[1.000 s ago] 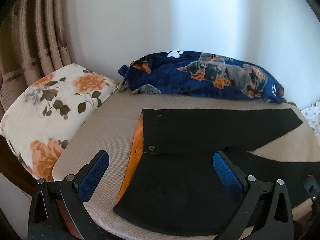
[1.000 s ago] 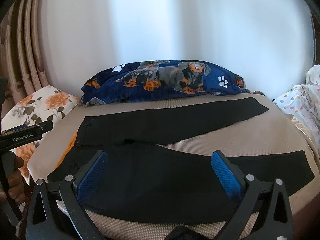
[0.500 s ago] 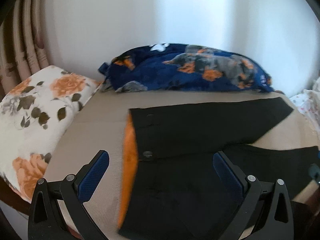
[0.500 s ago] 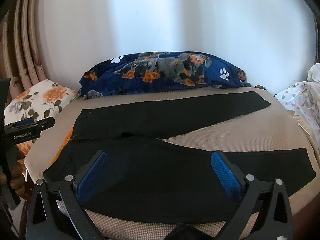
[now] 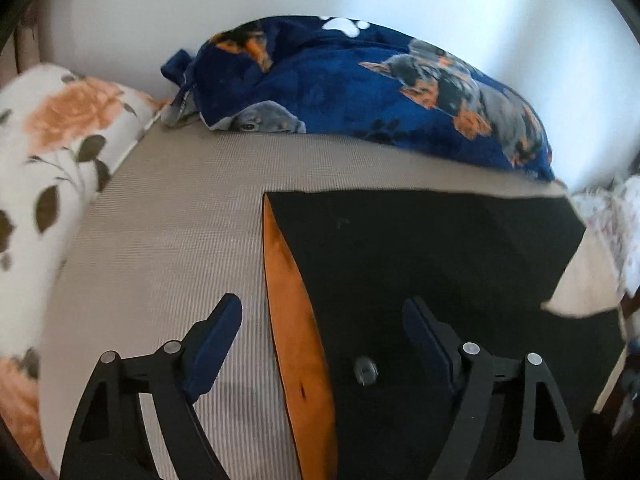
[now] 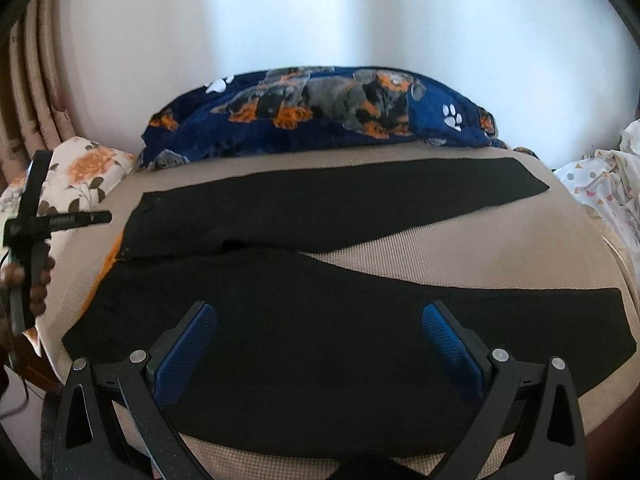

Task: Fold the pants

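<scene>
1. In the left wrist view the black pants (image 5: 420, 264) fill the lower right of the frame, spread flat on the beige bed (image 5: 168, 248). Half a second ago they sat smaller and further up – the camera has come down close to the waistband.
2. The orange lining (image 5: 294, 320) at the waist now runs as a tall strip down the centre bottom, much larger than before, and the metal button (image 5: 365, 370) lies between the fingers near the bottom edge.
3. The left tongs (image 5: 322, 344) stand wide apart, holding nothing; the left finger (image 5: 216, 344) is over bare bed, the right one over black cloth.
4. In the right wrist view the pants (image 6: 320, 320) lie with both legs fanned toward the right of the frame – their layout matches the earlier picture.
5. The right tongs (image 6: 318, 344) are spread wide and empty above the nearer leg, as before.
6. At the left edge of that view the other gripper's body sits lower than half a second ago.
7. The blue dog-print blanket (image 6: 320, 108) lies along the back of the bed, and the floral pillow (image 5: 48, 152) is at upper left.
</scene>
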